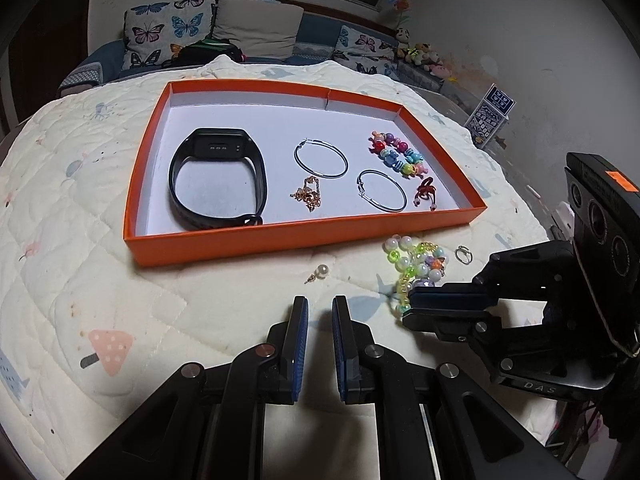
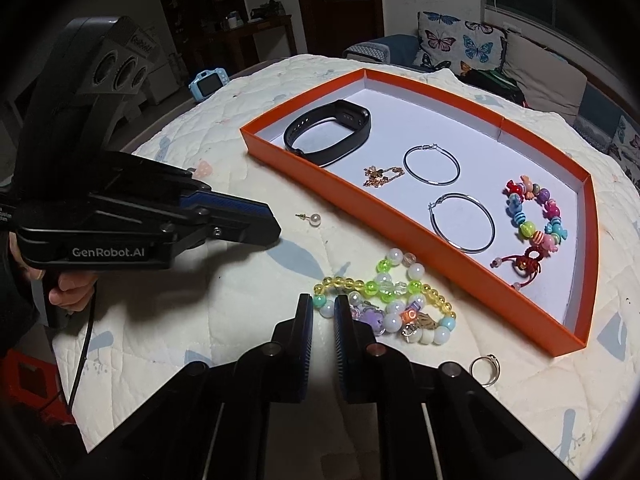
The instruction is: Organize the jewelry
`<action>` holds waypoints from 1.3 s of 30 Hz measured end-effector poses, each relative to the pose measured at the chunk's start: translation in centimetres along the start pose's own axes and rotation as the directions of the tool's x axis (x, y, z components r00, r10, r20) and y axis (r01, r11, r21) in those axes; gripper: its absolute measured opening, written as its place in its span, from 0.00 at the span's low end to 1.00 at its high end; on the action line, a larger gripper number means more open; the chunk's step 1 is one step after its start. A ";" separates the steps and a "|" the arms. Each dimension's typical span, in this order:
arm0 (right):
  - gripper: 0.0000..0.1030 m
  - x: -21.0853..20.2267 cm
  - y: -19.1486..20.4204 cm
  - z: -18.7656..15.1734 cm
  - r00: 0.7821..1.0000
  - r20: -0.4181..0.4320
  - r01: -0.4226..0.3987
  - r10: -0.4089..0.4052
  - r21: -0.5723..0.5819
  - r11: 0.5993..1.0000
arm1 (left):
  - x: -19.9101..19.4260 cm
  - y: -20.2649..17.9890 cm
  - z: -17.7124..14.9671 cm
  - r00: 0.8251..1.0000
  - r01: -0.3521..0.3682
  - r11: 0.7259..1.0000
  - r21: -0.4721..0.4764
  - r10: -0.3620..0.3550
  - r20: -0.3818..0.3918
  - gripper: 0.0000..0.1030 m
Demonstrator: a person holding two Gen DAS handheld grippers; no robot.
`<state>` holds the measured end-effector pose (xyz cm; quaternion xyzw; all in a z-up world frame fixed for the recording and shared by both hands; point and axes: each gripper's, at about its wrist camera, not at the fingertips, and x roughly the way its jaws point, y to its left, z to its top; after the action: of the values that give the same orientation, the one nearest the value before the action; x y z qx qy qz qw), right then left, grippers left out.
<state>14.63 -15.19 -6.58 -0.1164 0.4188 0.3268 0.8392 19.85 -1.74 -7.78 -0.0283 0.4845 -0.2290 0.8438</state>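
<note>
An orange tray [image 1: 280,240] [image 2: 400,220] on the quilt holds a black wristband [image 1: 218,176] [image 2: 328,136], two silver hoop earrings [image 1: 320,158] [image 2: 462,222], a gold chain [image 1: 308,194] [image 2: 380,176], a colourful bead bracelet [image 1: 398,154] [image 2: 532,216] and a red knotted ring [image 1: 425,192] [image 2: 520,262]. Outside it lie a pearl stud [image 1: 320,271] [image 2: 314,219], a pile of pastel bead bracelets [image 1: 416,268] [image 2: 392,304] and a silver ring [image 1: 463,255] [image 2: 485,368]. My left gripper [image 1: 320,312] is slightly open and empty, near the stud. My right gripper [image 2: 323,312] is slightly open, its tips at the bead pile's left edge.
The quilted cover [image 1: 120,280] drapes a round table. A sofa with butterfly cushions [image 1: 168,32] stands behind. A blue toy camera [image 2: 208,86] sits at the table's far edge. A small printed box [image 1: 490,116] stands to the right.
</note>
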 end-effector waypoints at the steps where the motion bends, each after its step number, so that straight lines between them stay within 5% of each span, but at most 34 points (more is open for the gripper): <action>1: 0.13 0.1 -0.1 0.1 1.000 0.004 -0.003 0.003 0.002 1.000 | 0.0 0.0 0.0 1.000 -0.001 1.000 0.002 0.001 0.000 0.13; 11: 0.29 0.3 0.8 0.3 1.000 0.003 -0.020 0.020 -0.066 0.998 | -0.1 0.2 0.0 1.000 -0.003 1.000 0.009 0.003 0.000 0.13; 29: 0.09 -0.7 0.3 -0.2 1.000 0.007 -0.016 0.016 -0.016 1.000 | 0.6 -0.1 0.6 1.000 0.000 0.999 0.040 0.000 -0.002 0.13; 39: 0.09 -1.8 -0.2 -0.9 1.000 0.019 -0.023 0.023 0.022 1.000 | 2.2 -1.0 1.8 0.999 -0.036 0.993 0.112 0.037 -0.010 0.13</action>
<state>13.47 -16.58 -5.73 -0.0993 0.4157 0.3328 0.8405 21.93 -3.87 -8.28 0.0295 0.4765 -0.2406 0.8451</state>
